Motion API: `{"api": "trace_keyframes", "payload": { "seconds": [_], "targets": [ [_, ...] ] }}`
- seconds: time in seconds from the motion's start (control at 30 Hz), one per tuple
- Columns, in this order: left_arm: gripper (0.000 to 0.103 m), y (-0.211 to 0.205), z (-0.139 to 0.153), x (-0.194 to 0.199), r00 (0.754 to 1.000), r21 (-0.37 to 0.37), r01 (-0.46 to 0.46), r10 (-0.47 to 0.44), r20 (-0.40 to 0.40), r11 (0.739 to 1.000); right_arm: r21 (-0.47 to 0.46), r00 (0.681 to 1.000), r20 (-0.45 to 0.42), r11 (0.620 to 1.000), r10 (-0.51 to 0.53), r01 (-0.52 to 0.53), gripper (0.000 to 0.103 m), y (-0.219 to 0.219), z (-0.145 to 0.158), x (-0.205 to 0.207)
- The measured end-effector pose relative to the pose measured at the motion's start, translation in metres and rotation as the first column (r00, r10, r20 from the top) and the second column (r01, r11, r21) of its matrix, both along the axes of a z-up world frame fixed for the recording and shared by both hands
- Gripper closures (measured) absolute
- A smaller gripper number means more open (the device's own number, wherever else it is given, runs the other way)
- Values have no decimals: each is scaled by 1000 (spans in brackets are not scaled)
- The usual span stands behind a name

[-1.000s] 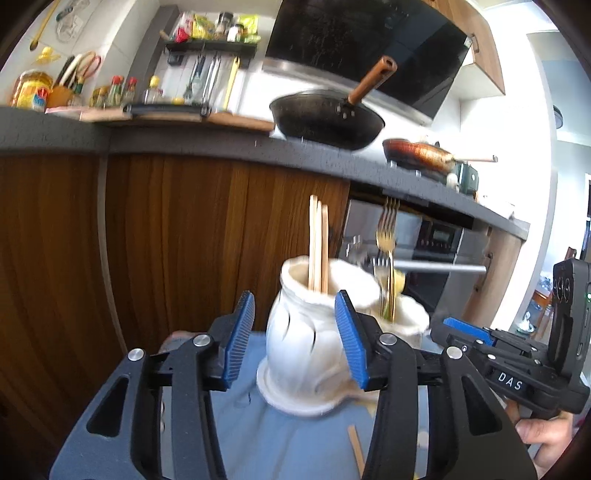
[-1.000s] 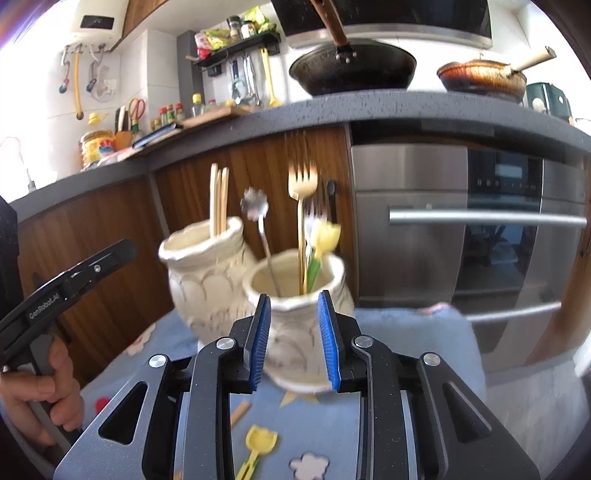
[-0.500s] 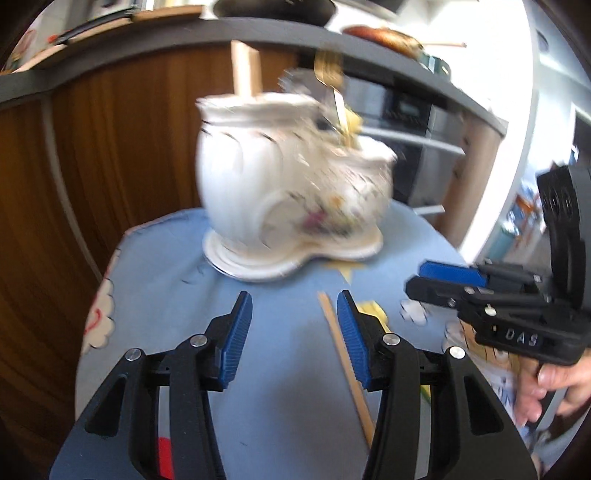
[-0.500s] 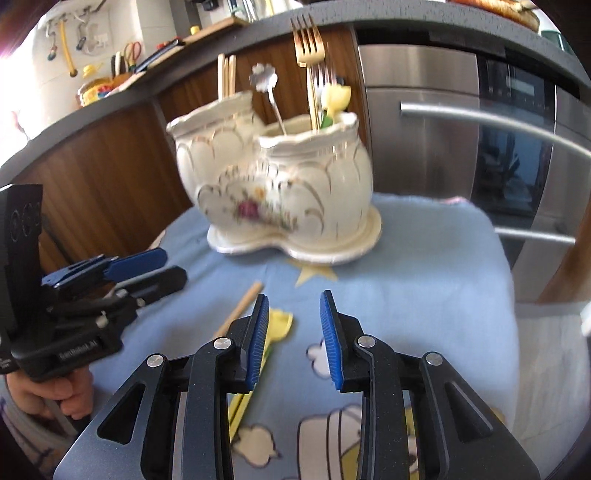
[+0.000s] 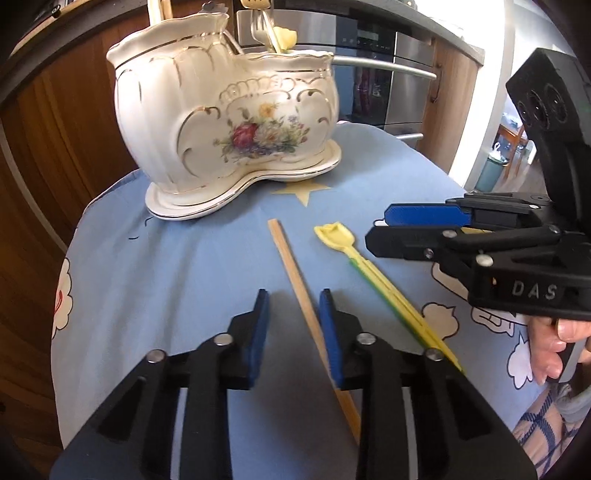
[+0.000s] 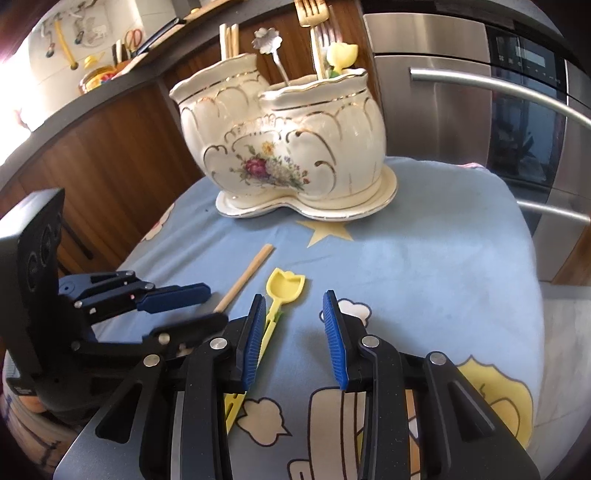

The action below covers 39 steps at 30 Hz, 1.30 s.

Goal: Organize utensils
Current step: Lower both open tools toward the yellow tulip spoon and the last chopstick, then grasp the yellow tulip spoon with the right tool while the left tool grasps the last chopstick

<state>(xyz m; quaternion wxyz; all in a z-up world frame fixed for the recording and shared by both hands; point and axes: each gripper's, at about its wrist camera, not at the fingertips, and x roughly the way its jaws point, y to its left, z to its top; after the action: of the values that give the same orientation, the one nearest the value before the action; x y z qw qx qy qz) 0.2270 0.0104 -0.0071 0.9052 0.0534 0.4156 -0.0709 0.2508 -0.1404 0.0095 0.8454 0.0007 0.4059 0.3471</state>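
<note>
Covering the lower half of both views, a blue cloth (image 5: 177,266) printed with clouds and a yellow star drapes the table, with wooden cabinet fronts and a steel oven (image 6: 480,110) behind it. Toward the upper middle of each frame stands a cream double-pot ceramic utensil holder (image 5: 221,122) with gilt trim and a painted bouquet, on its matching saucer; chopsticks stand in one pot, forks (image 6: 314,22), a flower-headed spoon (image 6: 267,42) and a yellow tulip-shaped piece in the other. Below it on the cloth lie a single wooden chopstick (image 5: 295,280) and, just to its right in the left wrist view, a yellow tulip-headed pick (image 5: 354,258). The left gripper (image 5: 291,306) sits low over the cloth with its jaws, which have just been closing, on either side of the chopstick; the right-hand pad appears to touch it, but whether both press is hard to tell. The right gripper (image 6: 293,306) hovers with jaws apart, its left pad over the pick's stem, nothing clamped. A hand (image 5: 554,343) grips that tool at the lower right of the left view.
</note>
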Motion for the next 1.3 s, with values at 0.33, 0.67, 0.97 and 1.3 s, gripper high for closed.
{"api": "trace_keyframes", "payload": {
  "seconds": [0.33, 0.67, 0.97, 1.3],
  "targets": [
    [91, 13, 0, -5, 1000, 16, -23, 23, 7, 1000, -49, 997, -18, 996, 68, -69, 69, 13, -5, -4],
    [91, 18, 2, -16, 1000, 24, -15, 15, 3, 1000, -155, 994, 13, 982, 111, -108, 73, 34, -8, -13],
    [91, 16, 5, -18, 997, 98, 60, -54, -60, 993, -272, 969, -17, 931, 247, -242, 90, 40, -3, -16],
    [91, 25, 14, -6, 955, 160, 199, -154, -254, 967, -500, 902, -175, 753, 395, -427, 91, 55, 5, -7]
  ]
}}
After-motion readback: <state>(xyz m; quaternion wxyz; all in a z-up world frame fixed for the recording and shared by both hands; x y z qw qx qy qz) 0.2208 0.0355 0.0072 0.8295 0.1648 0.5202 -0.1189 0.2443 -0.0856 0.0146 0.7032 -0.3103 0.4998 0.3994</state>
